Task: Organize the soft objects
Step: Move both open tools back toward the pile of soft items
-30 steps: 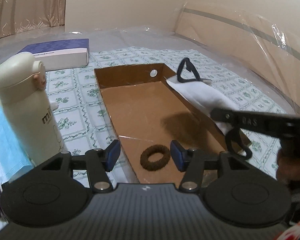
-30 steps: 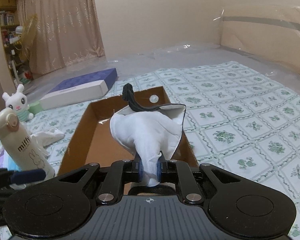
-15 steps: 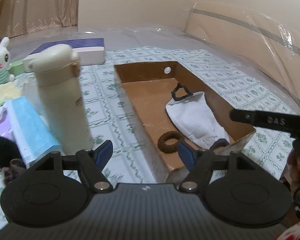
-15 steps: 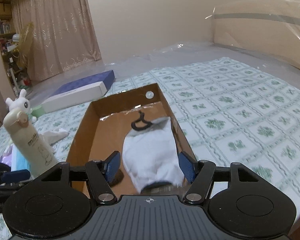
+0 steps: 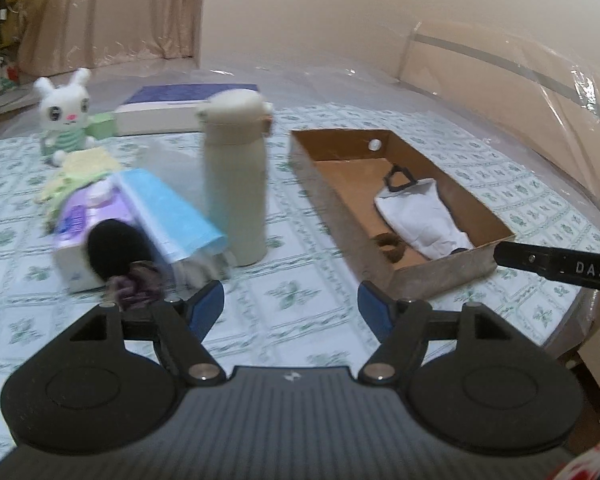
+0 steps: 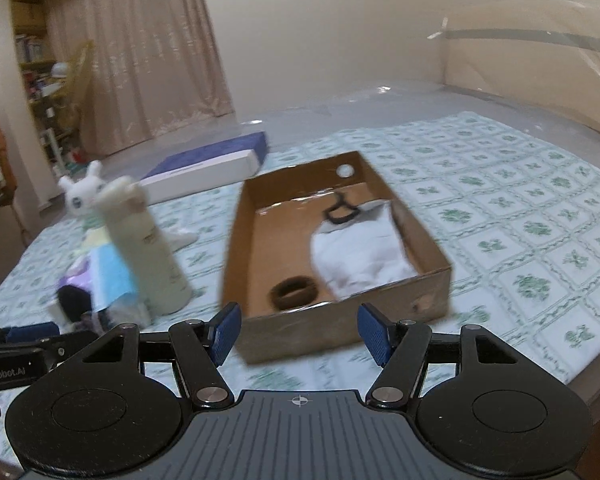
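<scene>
Step in hand: between items. The white cloth mask (image 6: 360,256) and the brown hair ring (image 6: 294,296) lie inside the cardboard box (image 6: 428,292), and both tools sit back from it, so I judge one drop-off finished and the next pick-up not yet begun.
Right tool (image 6: 298,334): released, jaws wide apart with nothing between them; they have just been opening, and the mask lies free in the box, well clear of the pads.
Left tool (image 5: 292,312): released too, jaws having just spread further, only the patterned cloth of the bench (image 5: 300,280) showing between them.
Where the soft things wait: a pile left of the cream bottle (image 5: 236,184), holding a black puff (image 5: 116,250), a dark scrunchie (image 5: 134,286), a blue pack (image 5: 172,212), a purple pack (image 5: 80,220) and yellow cloth (image 5: 88,164); a white plush rabbit (image 5: 66,112) sits further back.
Next move calls for: probably the left tool reaching for the pile's near edge, where the scrunchie and puff lie just ahead of its left finger. The bottle stands close beside the pile and could be knocked, so coming in from the near side looks safer.
Left view only: the pile's layers, told apart fairly clearly despite some blur.
Right view only: the box's whole floor, and a white cloth (image 6: 182,236) beyond the bottle; here the pile is blurred and partly hidden.
</scene>
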Demonstrator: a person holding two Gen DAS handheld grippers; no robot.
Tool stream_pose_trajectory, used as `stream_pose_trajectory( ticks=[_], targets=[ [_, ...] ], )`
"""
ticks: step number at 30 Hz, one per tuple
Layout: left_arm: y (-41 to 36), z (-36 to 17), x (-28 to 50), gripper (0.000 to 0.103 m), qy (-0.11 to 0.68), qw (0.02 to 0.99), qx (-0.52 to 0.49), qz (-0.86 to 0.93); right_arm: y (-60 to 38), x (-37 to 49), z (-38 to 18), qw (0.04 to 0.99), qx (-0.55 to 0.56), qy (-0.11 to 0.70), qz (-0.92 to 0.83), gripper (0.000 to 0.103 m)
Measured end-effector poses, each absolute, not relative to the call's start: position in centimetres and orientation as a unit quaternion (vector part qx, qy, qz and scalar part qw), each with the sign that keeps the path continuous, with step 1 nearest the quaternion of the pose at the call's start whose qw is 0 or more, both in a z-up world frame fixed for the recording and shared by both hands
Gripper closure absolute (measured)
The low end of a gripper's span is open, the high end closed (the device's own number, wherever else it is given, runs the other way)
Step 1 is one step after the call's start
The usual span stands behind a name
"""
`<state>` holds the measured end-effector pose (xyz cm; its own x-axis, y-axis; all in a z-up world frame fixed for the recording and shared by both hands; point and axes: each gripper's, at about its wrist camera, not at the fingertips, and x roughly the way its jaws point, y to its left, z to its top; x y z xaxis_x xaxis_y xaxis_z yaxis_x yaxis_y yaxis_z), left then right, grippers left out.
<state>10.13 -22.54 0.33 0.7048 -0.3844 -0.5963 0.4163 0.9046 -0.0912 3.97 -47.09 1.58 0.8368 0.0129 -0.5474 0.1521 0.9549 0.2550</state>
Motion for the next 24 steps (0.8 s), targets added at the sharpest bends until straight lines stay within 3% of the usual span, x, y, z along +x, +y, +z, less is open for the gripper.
stream_pose_trajectory(
  ticks=[24],
  targets=[
    [-5.1, 1.1, 6.5, 0.030, 0.296, 0.952, -0.013, -0.074, -31.4, 4.8, 2.3, 0.950, 0.082, 0.292, 0.080, 0.039]
  ],
)
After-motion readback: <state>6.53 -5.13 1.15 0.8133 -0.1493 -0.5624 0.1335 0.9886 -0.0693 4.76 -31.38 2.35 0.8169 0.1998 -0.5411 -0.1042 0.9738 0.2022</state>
